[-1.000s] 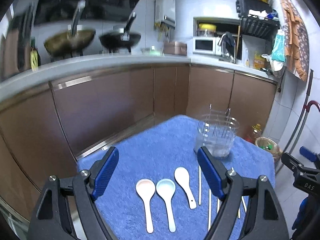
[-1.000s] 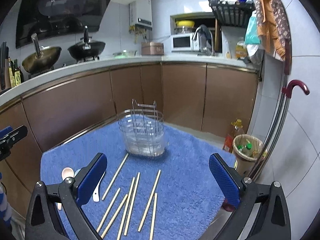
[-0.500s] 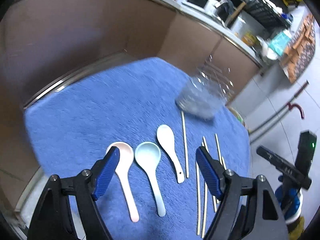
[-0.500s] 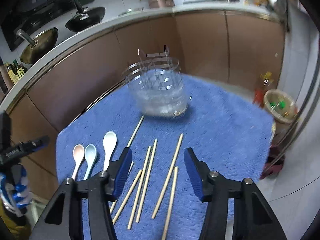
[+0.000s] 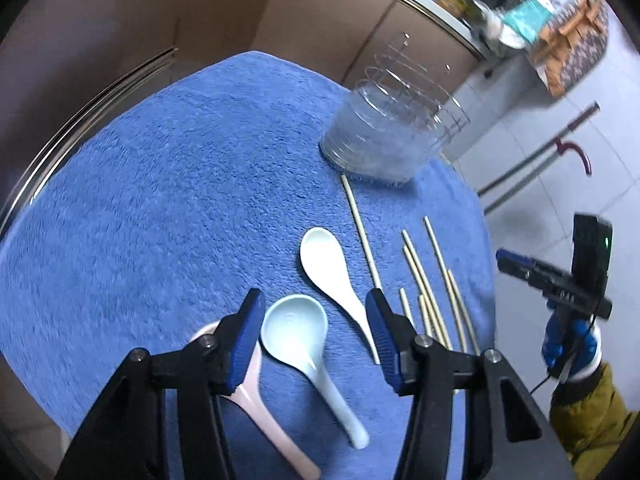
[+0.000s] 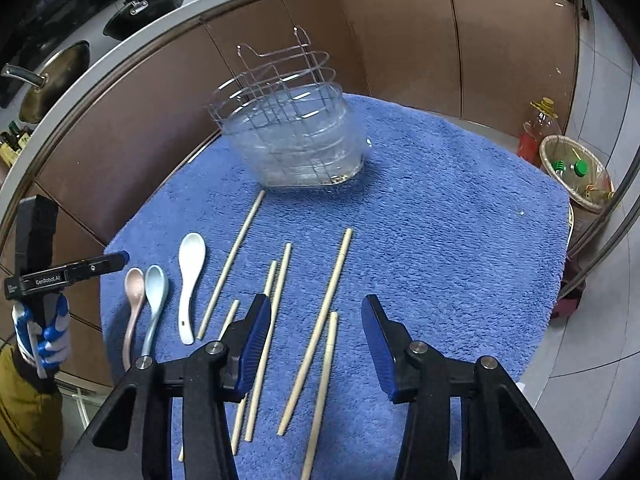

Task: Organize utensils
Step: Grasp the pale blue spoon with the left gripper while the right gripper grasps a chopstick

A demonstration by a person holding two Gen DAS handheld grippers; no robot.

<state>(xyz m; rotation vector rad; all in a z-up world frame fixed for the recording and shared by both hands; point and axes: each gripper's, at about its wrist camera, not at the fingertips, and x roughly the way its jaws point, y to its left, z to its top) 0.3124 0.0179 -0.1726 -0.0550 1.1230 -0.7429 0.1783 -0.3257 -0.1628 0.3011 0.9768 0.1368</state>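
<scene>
On the blue towel (image 5: 160,200) lie a pink spoon (image 5: 260,408), a light blue spoon (image 5: 294,328), a white spoon (image 5: 324,264) and several wooden chopsticks (image 5: 436,272). A wire utensil holder (image 5: 384,136) in a clear base stands behind them. My left gripper (image 5: 314,304) hovers with the light blue spoon's bowl between its closing jaws; the pads do not press on it. Its left finger hides part of the pink bowl. My right gripper (image 6: 316,306) hangs over the chopsticks (image 6: 336,280), jaws closing around two of them without touching. The holder (image 6: 288,136) stands beyond.
Brown cabinets (image 6: 400,40) curve behind the table, with woks (image 6: 136,12) on the counter. A bin of bottles (image 6: 576,172) and an oil bottle (image 6: 536,128) stand on the floor to the right. A cane (image 5: 576,152) leans on the wall.
Both grippers have tipped downward and sunk toward the towel. Their jaws have narrowed. The left now frames the light blue spoon, the right the chopsticks.
</scene>
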